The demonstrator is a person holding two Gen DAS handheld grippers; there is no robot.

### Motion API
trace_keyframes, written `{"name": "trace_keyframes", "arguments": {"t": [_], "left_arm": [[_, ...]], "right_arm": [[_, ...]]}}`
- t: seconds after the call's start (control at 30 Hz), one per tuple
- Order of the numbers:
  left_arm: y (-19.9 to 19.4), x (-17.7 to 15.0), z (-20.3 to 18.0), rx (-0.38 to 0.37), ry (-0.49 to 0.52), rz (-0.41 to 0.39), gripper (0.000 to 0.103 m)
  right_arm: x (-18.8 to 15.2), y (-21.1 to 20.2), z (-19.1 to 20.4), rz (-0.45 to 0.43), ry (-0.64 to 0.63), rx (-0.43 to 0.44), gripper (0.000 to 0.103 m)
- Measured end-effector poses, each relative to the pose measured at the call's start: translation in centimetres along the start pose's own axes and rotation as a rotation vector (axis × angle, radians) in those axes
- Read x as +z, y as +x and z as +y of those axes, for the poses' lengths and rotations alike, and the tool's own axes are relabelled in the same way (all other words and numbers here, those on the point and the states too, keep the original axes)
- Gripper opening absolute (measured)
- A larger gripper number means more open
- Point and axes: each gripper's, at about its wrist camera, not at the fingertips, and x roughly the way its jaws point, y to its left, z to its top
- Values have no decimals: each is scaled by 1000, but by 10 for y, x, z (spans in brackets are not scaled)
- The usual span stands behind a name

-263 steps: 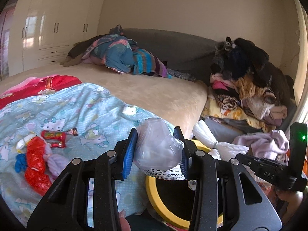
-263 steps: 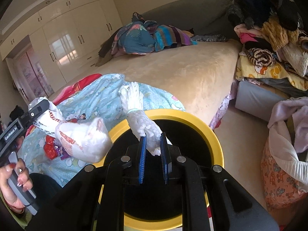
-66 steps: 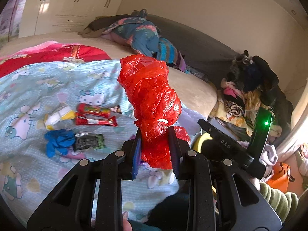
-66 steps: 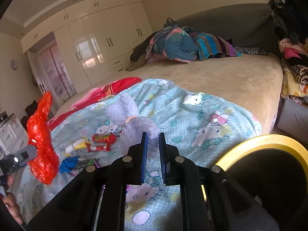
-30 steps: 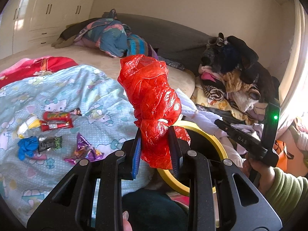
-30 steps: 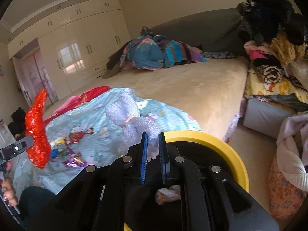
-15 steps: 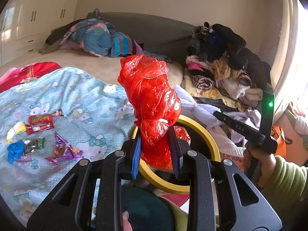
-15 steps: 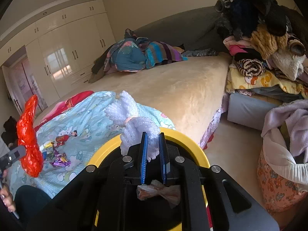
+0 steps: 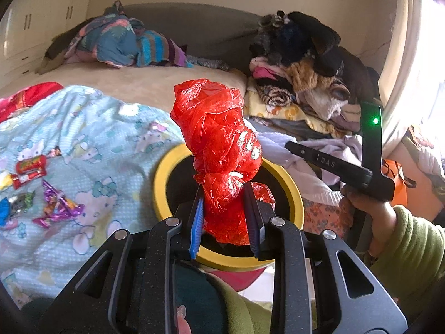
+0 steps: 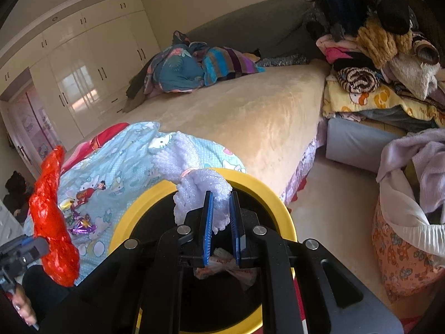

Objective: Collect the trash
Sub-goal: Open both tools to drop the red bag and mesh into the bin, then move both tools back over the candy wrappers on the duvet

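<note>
A crumpled red plastic bag is clamped upright in the left gripper above the yellow-rimmed bin. White foam netting is pinched in the right gripper over the same bin, beside the bed.

The left gripper is clamping a red plastic bag above the yellow-rimmed bin; candy wrappers are lying left.

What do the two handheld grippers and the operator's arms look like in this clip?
Both the left tongs and the right tongs are speckled black frames with silver rivets and blue finger pads. The right one shows a green light and "DAS" lettering. Sleeves are olive green.
</note>
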Motion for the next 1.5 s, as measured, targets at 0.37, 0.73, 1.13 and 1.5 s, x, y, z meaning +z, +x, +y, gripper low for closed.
{"name": "trace_keyframes", "arguments": {"t": [0.37, 0.73, 1.13, 1.5], "left_arm": [[34, -3, 4, -9, -37, 72, 21], [42, 0, 12, 45, -70, 21, 82], [13, 7, 18, 121, -56, -71, 92], [-19, 13, 35, 209, -84, -158, 92]], "right_arm": [[-6, 9, -4, 31, 14, -2, 12], [-6, 9, -7, 19, 40, -17, 60], [-7, 3, 21, -20, -52, -10, 73], [-6, -5, 55, -51, -114, 57, 75]]}}
